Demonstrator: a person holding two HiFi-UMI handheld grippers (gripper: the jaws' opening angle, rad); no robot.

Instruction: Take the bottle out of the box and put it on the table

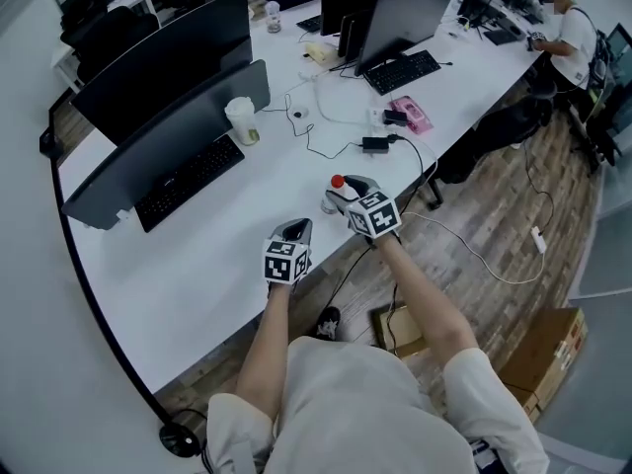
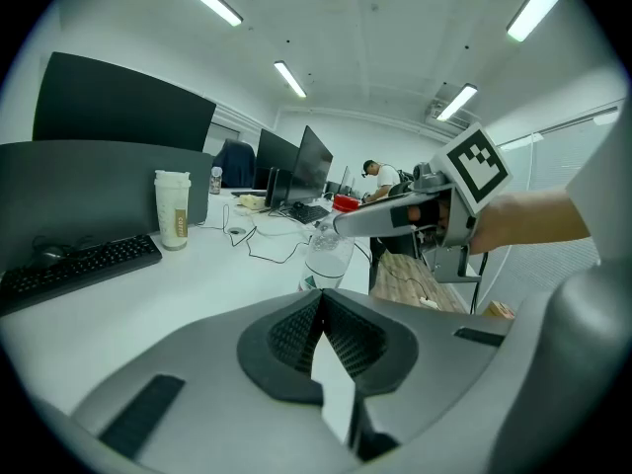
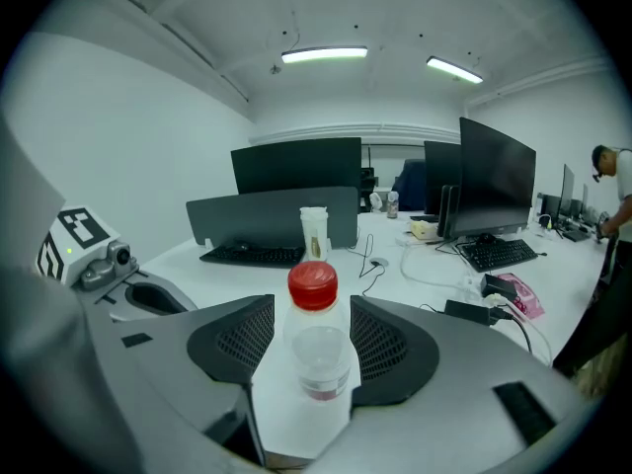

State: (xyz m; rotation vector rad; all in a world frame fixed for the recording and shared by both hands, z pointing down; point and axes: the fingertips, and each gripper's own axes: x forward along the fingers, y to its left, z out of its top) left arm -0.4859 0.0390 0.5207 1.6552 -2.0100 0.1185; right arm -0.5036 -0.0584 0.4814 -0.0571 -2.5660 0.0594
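The clear plastic bottle [image 3: 318,363] with a red cap stands upright on the white desk [image 1: 197,265], near the desk's front edge, just right of the centre of the head view. In the right gripper view it sits between the two jaws of the right gripper [image 3: 313,316], a little below the middle of the frame. Those jaws are spread wide. A strip of bare desk shows between the bottle and the pad on its left, and neither pad visibly presses on it. The cap rises above the pads.

The left gripper [image 2: 318,300] hovers over the desk just to the lower left of the bottle in the head view. Its jaws are closed tip to tip, with nothing between them. In its own view the bottle appears beyond the tips, at centre frame, under the right gripper's body.

Further up the desk, towards the upper left, stand a paper cup [image 1: 241,118] and a black keyboard [image 1: 188,181]. A small cardboard box [image 1: 400,332] lies on the wooden floor below the desk edge, partly hidden by the person's right arm.
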